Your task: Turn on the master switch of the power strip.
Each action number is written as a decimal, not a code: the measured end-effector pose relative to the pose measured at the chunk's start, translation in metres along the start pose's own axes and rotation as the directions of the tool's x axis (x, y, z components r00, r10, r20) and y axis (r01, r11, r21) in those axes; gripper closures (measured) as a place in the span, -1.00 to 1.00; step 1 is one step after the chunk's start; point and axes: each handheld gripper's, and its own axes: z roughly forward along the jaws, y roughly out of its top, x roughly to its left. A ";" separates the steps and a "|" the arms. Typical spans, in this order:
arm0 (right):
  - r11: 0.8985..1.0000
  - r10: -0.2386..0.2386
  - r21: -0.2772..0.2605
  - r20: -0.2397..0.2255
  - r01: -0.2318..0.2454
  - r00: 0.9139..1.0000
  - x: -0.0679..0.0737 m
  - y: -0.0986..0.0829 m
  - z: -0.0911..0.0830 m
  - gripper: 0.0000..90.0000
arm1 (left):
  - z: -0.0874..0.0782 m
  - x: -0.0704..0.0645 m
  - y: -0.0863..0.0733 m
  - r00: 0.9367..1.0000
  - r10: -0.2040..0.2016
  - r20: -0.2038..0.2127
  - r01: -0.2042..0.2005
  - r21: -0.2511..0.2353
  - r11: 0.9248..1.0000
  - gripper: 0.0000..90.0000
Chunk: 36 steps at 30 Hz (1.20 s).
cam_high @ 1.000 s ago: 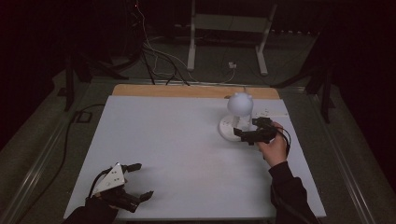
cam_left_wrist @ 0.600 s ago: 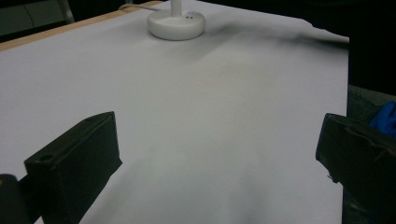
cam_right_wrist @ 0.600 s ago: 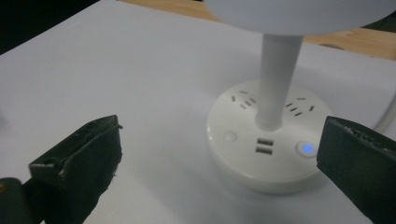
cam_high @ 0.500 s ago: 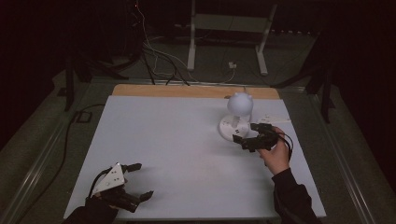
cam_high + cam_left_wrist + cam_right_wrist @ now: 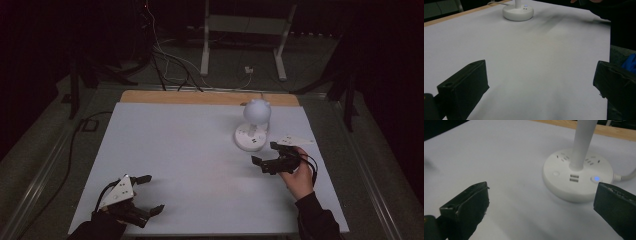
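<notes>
A white desk lamp stands at the table's back right, with a ball-shaped head (image 5: 257, 111) over a round base (image 5: 249, 140). The base (image 5: 564, 185) carries sockets, two USB ports and a lit blue button (image 5: 596, 178) beside the stem (image 5: 582, 142). My right gripper (image 5: 264, 153) hovers open just in front of the base, nothing between its jaws (image 5: 541, 205). At the near left corner my left gripper (image 5: 153, 193) rests open and empty; the lamp base (image 5: 518, 12) lies far ahead of it.
The table (image 5: 190, 150) has a white top with a wooden strip (image 5: 200, 97) along the far edge. A white cord (image 5: 626, 176) leaves the base to the right. Cables (image 5: 165, 60) and a stand's legs (image 5: 205, 55) sit on the floor behind.
My right gripper has drawn back from the lamp base toward the near edge, still open. The left gripper has not moved.
</notes>
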 end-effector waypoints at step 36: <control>0.986 -0.074 0.153 -0.002 0.073 0.997 0.011 -0.085 -0.046 -1.00 | 0.001 0.000 0.000 1.000 -0.004 0.001 0.004 0.001 1.000 -0.99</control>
